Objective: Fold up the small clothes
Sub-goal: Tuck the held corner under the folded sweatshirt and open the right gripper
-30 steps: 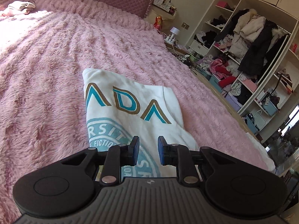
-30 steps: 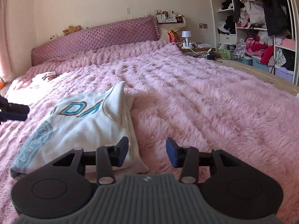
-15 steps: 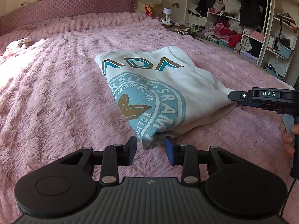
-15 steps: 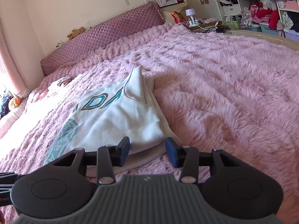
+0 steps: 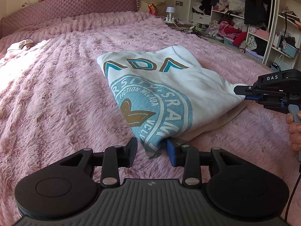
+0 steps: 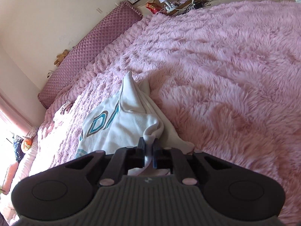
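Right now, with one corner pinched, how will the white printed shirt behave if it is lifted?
Probably floppy: the white printed shirt already drapes in soft folds from the right tongs. Likely light, since a small pinch raises its corner. The fluffy pink blanket may drag on it.

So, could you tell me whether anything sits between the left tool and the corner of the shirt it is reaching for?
Nothing visible does. The left tool is open, with the near corner of the shirt already between its fingers.
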A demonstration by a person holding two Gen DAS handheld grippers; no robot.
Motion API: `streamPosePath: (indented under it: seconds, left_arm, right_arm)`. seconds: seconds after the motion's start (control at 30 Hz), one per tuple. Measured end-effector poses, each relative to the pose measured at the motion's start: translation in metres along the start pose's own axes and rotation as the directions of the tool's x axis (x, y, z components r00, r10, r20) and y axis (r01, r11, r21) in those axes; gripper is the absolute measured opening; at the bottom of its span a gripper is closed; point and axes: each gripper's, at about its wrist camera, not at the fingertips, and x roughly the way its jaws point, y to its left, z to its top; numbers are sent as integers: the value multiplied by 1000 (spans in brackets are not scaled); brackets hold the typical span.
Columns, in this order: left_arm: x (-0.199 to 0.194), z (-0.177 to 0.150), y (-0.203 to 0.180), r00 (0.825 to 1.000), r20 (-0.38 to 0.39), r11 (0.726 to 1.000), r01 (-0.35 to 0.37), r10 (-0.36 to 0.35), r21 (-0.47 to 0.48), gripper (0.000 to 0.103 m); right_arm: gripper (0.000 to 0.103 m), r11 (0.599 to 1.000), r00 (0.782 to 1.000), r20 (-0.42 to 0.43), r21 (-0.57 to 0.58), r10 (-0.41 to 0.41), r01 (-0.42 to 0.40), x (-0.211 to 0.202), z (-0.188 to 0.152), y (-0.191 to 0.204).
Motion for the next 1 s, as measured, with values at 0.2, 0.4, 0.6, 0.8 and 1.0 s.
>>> streamPosePath:
  seconds: [0.2, 0.4, 0.6, 0.8, 1.0]
  left_arm:
    - [6, 2, -9, 1000, -3, 999, -4, 4, 43, 37]
    - [17, -11, -7, 999, -41, 997, -21, 24, 71, 28]
    - [5, -9, -8, 999, -17, 995, -50, 52, 83, 17]
    - [-15, -7, 2, 1000, -18, 1000, -1, 1, -30, 17]
    - [-45, 16, 12, 992, 121, 994, 50, -38, -99, 21]
  right_arm:
    - [1, 1000, 1000, 27, -21, -13, 14, -10, 13, -3]
    - [0, 997, 997, -16, -30, -70, 70, 12, -8, -23]
    - [0, 998, 998, -14, -21, -61, 61, 12, -5, -24]
    - [5, 998, 998, -32, -45, -54, 53, 11, -6, -23]
    - [41, 997, 998, 55, -69, 43, -39, -11, 34, -17]
